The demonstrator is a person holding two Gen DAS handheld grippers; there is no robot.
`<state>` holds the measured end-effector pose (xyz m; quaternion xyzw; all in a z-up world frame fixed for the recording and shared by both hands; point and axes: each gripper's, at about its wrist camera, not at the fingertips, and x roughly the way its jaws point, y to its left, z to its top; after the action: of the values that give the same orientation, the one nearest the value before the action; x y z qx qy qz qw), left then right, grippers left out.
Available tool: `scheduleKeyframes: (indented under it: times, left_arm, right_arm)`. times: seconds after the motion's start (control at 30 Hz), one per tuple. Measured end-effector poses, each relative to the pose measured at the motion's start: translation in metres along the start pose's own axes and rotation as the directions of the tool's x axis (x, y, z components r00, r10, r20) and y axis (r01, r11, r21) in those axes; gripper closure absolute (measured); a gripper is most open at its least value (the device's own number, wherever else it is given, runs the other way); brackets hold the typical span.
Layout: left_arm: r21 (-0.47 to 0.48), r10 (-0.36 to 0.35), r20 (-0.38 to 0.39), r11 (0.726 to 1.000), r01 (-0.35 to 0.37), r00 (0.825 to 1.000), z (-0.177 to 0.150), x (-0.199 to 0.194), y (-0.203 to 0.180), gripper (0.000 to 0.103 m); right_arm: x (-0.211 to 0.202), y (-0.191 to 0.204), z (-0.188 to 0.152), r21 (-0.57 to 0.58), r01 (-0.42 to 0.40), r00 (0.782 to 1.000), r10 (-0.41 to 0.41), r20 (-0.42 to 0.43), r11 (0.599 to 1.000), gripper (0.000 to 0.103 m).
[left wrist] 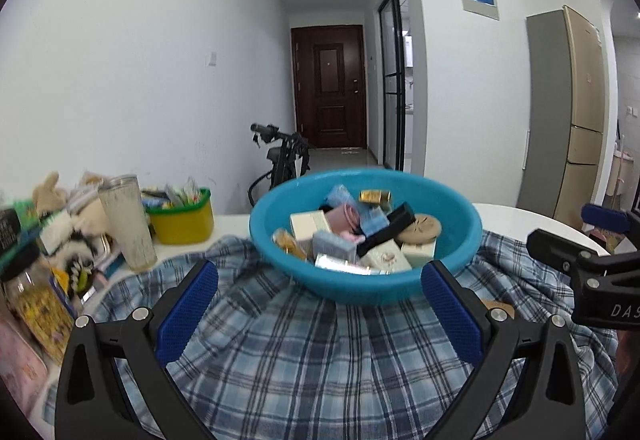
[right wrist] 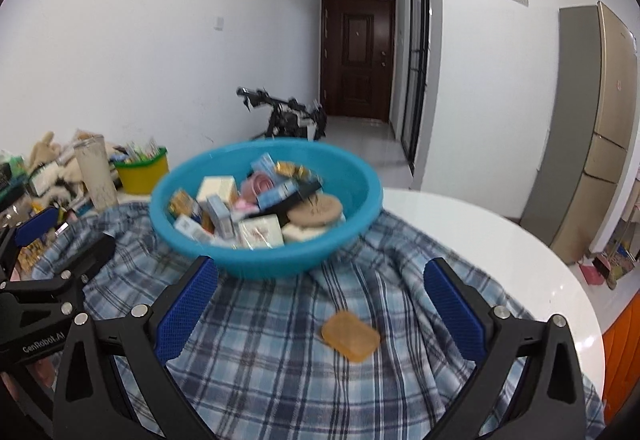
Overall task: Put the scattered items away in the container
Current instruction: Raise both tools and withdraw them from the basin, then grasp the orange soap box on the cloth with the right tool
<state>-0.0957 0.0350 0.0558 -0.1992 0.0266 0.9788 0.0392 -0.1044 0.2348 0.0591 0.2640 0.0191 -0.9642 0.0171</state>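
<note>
Both tools, left (left wrist: 320, 304) and right (right wrist: 320, 310), spread empty over plaid cloth (right wrist: 280, 352); amber soap (right wrist: 351, 336) lies before the blue basin (right wrist: 360, 208).

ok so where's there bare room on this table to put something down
Free: the white tabletop right of the plaid cloth, and the cloth in front of the blue bowl, apart from the amber soap bar. Crowded: the left edge, with the yellow tub, tumbler and plush toys. The bowl is heaped.
</note>
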Motion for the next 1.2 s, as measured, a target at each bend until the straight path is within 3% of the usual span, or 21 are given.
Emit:
scheduleKeyframes:
  times: [0.13, 0.47, 0.63, 0.73, 0.87, 0.93, 1.1, 1.2]
  left_arm:
    - [0.007, 0.022, -0.015, 1.0, -0.022, 1.0, -0.016, 0.011, 0.0, 0.0]
    - [0.022, -0.054, -0.09, 0.998, 0.056, 0.994, -0.035, 0.033, -0.011, 0.0]
    - [0.008, -0.028, -0.06, 1.0, 0.028, 0.998, -0.041, 0.037, -0.009, 0.0]
    - [0.001, -0.032, -0.036, 0.999, 0.032, 0.999, -0.045, 0.039, -0.009, 0.0]
    - [0.002, -0.053, -0.034, 0.999, 0.053, 0.998, -0.05, 0.042, -0.013, 0.0]
    - [0.006, -0.059, -0.045, 0.998, 0.06, 0.997, -0.052, 0.044, -0.015, 0.0]
    - [0.016, -0.063, -0.058, 0.998, 0.064, 0.996, -0.055, 0.047, -0.019, 0.0]
    - [0.018, -0.065, -0.066, 0.998, 0.067, 0.996, -0.057, 0.049, -0.019, 0.0]
  right_arm:
    - [0.01, -0.002, -0.012, 0.008, 0.001, 0.999, -0.001, -0.04, 1.0, 0.001]
    - [0.032, -0.002, -0.03, 0.0, -0.038, 0.992, 0.038, -0.121, 0.999, 0.001]
    - [0.043, -0.009, -0.034, 0.0, -0.142, 0.978, 0.14, -0.157, 0.99, 0.001]
    - [0.048, -0.015, -0.036, -0.03, -0.164, 0.974, 0.157, -0.163, 0.986, 0.003]
    - [0.059, -0.022, -0.041, -0.095, -0.178, 0.966, 0.156, -0.205, 0.979, 0.026]
    - [0.068, -0.027, -0.045, -0.086, -0.198, 0.957, 0.174, -0.231, 0.976, 0.03]
    - [0.084, -0.035, -0.052, -0.066, -0.219, 0.947, 0.196, -0.254, 0.974, 0.052]
    - [0.09, -0.034, -0.056, -0.073, -0.233, 0.942, 0.206, -0.264, 0.97, 0.057]
